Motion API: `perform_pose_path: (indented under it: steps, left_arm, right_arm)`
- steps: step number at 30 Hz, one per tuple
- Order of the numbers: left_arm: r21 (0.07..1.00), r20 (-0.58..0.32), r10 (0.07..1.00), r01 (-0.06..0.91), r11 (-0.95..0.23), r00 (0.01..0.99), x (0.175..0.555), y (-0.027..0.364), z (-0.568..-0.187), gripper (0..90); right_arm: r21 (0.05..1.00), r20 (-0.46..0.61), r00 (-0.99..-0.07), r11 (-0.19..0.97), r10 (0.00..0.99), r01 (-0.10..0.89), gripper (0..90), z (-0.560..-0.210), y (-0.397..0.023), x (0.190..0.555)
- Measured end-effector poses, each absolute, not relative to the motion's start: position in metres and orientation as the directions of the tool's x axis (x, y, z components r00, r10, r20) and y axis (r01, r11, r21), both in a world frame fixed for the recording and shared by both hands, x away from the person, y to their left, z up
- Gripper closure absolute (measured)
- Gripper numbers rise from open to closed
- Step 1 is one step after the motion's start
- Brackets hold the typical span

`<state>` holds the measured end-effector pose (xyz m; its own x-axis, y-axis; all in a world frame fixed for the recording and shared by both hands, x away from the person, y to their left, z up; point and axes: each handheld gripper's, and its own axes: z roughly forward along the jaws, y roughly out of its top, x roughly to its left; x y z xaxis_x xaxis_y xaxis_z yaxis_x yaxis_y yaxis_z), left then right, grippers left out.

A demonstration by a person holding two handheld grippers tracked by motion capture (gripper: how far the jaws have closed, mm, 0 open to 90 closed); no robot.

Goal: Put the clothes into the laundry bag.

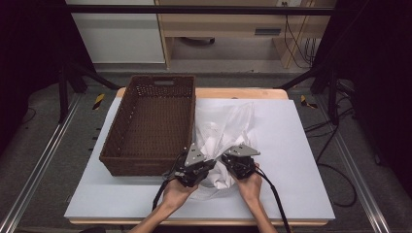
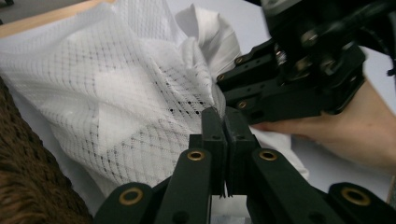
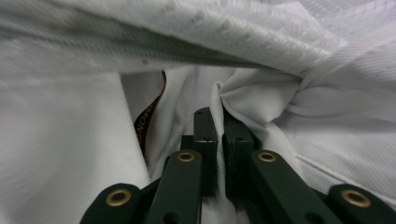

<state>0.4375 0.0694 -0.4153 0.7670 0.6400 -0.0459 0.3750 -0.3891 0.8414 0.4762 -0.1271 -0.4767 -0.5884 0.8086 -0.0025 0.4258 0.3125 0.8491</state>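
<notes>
- Your left tool [image 1: 203, 167] has its jaws pressed together on the mesh bag [image 1: 221, 133]; in the left gripper view the netting [image 2: 116, 93] gathers into a pinch right at the tips of that tool [image 2: 225, 114].
- Your right tool [image 1: 232, 165] is pinching white cloth [image 3: 261, 100]; in the right gripper view a fold of it runs down between the nearly closed jaws of the tool [image 3: 219, 114].
- Both tools meet at the near end of the bag, almost touching, left of centre and right of centre.
- The bag lies on the table [image 1: 291, 145], just right of the basket [image 1: 153, 124], with its far end reaching toward the far edge of the white sheet. The cloth sits bunched at the bag's near end.
- The cloth looks to be at the bag's mouth, partly wrapped by the netting; I cannot tell whether you are drawing it out or pushing it in.
- A dark strap with orange lettering [image 3: 149, 116] shows among the folds in the right gripper view, so the cloth is likely a garment.
- Done, as I judge it: both grips are set, one on the bag and one on its contents.
- Left to do: separate the two by holding the bag with the left and moving the cloth with the right.
- The basket holds nothing yet, so whatever is meant for it has not gone in.
</notes>
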Motion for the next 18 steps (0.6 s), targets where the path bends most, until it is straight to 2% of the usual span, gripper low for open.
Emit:
perform_pose_path:
  steps: [5, 10, 12, 15, 18]
  left_arm:
    - [0.824, -0.043, 0.654, 0.397, -0.405, 0.756, 0.444, 0.073, -0.425, 88.0]
    - [0.825, -0.048, 0.655, 0.4, -0.4, 0.754, 0.446, 0.075, -0.426, 87.9]
    - [0.826, -0.049, 0.655, 0.399, -0.398, 0.754, 0.446, 0.075, -0.426, 87.9]
    - [0.826, -0.045, 0.652, 0.395, -0.401, 0.757, 0.446, 0.074, -0.426, 87.9]
    - [0.826, -0.042, 0.65, 0.392, -0.405, 0.759, 0.446, 0.073, -0.427, 87.8]
  right_arm:
    - [0.853, 0.038, -0.634, 0.306, 0.772, 0.423, 66.3, -0.461, -0.14, 0.463]
    - [0.891, 0.058, -0.646, 0.253, 0.761, 0.378, 57.7, -0.434, -0.166, 0.446]
    - [0.909, 0.052, -0.623, 0.221, 0.781, 0.354, 52.6, -0.425, -0.18, 0.445]
    - [0.911, 0.051, -0.552, 0.188, 0.832, 0.367, 39.0, -0.423, -0.197, 0.455]
    - [0.88, 0.081, -0.501, 0.175, 0.862, 0.442, 35.8, -0.437, -0.205, 0.472]
